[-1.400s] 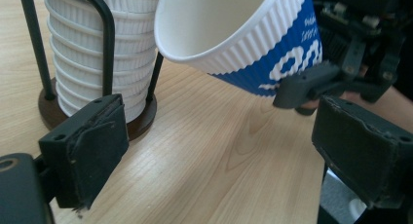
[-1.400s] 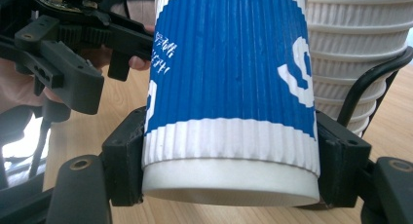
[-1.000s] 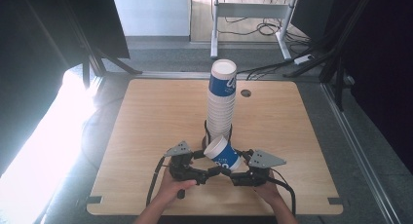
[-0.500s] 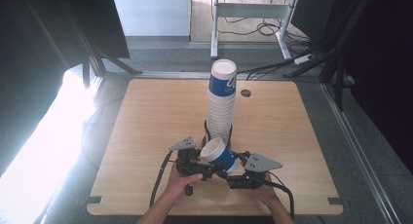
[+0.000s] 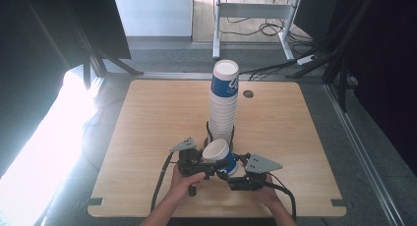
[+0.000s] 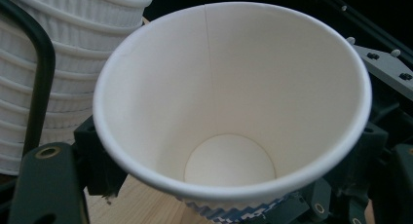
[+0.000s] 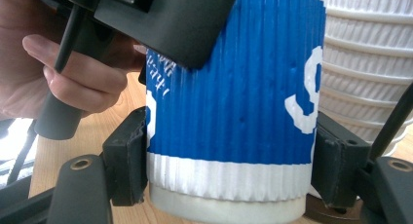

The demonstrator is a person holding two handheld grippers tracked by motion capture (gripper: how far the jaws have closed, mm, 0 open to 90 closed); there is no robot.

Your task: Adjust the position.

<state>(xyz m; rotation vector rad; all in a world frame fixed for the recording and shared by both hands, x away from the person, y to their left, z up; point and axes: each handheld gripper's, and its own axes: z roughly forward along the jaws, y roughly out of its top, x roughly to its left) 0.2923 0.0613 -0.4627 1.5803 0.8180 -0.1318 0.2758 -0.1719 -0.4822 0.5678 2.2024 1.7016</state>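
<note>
A blue ribbed paper cup (image 5: 220, 155) is held tilted between both grippers, just in front of a tall stack of white cups (image 5: 223, 108) topped by a blue one. My left gripper (image 5: 204, 164) is shut on the cup near its rim. In the left gripper view the cup's white inside (image 6: 229, 102) faces the camera. My right gripper (image 5: 232, 174) is shut on the cup's lower part, and its pads (image 7: 129, 160) press the blue wall (image 7: 234, 102) on both sides. The left gripper's jaw rests on the cup's upper left in the right gripper view.
The stack stands in a black wire holder (image 5: 210, 131) on the wooden table (image 5: 147, 118). A round cable hole (image 5: 248, 94) lies to the right of the stack. A desk frame and cables (image 5: 275, 19) sit on the floor beyond the table.
The cup has shifted slightly left and turned its mouth more upward. The right gripper has drifted a little left and toward the front edge. Both grips have held.
</note>
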